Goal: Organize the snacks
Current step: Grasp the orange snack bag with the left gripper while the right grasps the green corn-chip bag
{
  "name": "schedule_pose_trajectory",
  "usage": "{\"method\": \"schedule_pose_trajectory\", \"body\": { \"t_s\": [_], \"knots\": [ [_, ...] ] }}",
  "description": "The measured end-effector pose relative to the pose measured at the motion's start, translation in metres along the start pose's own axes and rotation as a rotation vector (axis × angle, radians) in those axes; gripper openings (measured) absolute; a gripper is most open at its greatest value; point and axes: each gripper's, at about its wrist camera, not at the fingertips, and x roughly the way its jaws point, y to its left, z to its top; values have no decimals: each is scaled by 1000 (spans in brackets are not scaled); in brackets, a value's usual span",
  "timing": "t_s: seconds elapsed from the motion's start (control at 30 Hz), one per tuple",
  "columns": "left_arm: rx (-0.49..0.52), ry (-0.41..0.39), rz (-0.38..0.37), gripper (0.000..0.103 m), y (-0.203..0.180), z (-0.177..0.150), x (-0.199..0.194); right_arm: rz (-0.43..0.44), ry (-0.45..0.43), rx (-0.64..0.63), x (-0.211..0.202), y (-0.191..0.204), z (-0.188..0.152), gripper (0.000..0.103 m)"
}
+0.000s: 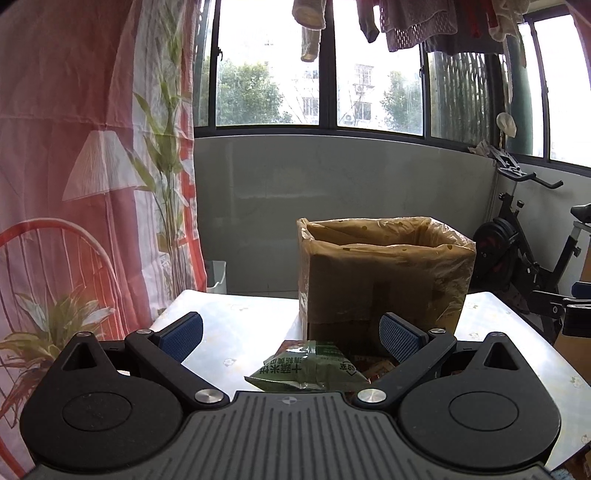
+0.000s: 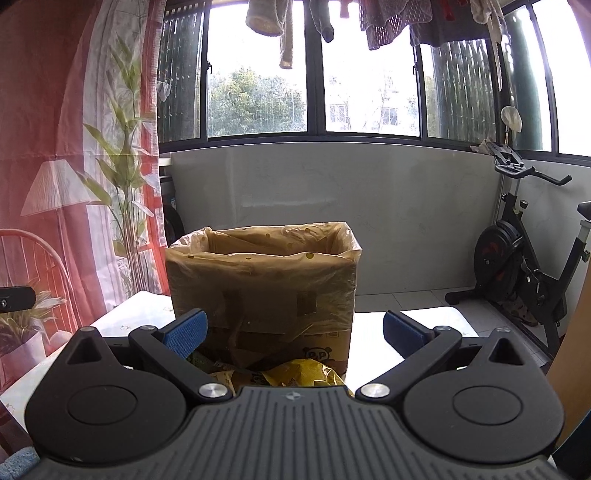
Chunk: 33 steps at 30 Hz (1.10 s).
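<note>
A cardboard box lined with a yellowish plastic bag [image 1: 384,273] stands on the white table [image 1: 236,325]; it also shows in the right wrist view [image 2: 262,280]. In the left wrist view a green snack packet [image 1: 306,369] lies in front of the box, low between the fingers, with reddish packets [image 1: 373,367] beside it. My left gripper [image 1: 291,332] is open above it, touching nothing. In the right wrist view a yellow snack packet [image 2: 303,373] lies before the box, partly hidden by the gripper body. My right gripper [image 2: 295,332] is open and empty.
A red-and-white printed curtain [image 1: 92,166] hangs at the left. An exercise bike [image 2: 524,266] stands on the floor to the right. Laundry [image 2: 406,22] hangs above the windows. A small white bin [image 1: 216,277] stands beyond the table's far left corner.
</note>
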Motion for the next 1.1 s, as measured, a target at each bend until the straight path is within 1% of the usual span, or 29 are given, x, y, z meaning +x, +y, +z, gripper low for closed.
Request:
{"method": "schedule_pose_trajectory", "body": {
  "t_s": [0.1, 0.17, 0.2, 0.37, 0.43, 0.5, 0.6, 0.63, 0.67, 0.7, 0.77, 0.8, 0.93, 1.0, 1.1],
  "knots": [
    [-50, 96, -47, 100, -5, -24, 36, -1, 39, 23, 17, -4, -15, 102],
    [-53, 163, -49, 93, -9, -39, 57, 15, 74, 41, 28, -7, -28, 102],
    [-55, 197, -53, 92, -11, -47, 68, 19, 87, 45, 32, -8, -34, 101],
    [-84, 260, -93, 92, -17, -75, 98, 18, 146, 43, 48, -14, -62, 100],
    [-62, 300, -100, 92, -23, -83, 110, 22, 172, 58, 53, -18, -72, 100],
    [-33, 306, -115, 92, -33, -89, 113, 27, 193, 81, 58, -22, -80, 100],
    [13, 291, -137, 93, -43, -98, 119, 29, 215, 92, 64, -24, -88, 100],
    [27, 294, -130, 93, -46, -101, 122, 29, 219, 90, 66, -25, -89, 100],
    [37, 310, -107, 93, -47, -106, 126, 29, 222, 89, 67, -26, -91, 100],
    [34, 330, -92, 93, -48, -110, 128, 29, 223, 89, 69, -26, -92, 100],
    [-5, 350, -113, 96, -43, -116, 131, 33, 222, 87, 71, -27, -95, 100],
    [-20, 350, -118, 97, -40, -118, 131, 36, 221, 86, 73, -27, -96, 100],
    [-29, 346, -133, 100, -34, -122, 132, 39, 230, 84, 79, -30, -102, 100],
    [-32, 356, -131, 101, -33, -124, 136, 36, 236, 87, 84, -31, -105, 100],
    [-21, 348, -123, 102, -35, -127, 139, 18, 248, 78, 93, -32, -109, 100]
  ]
}}
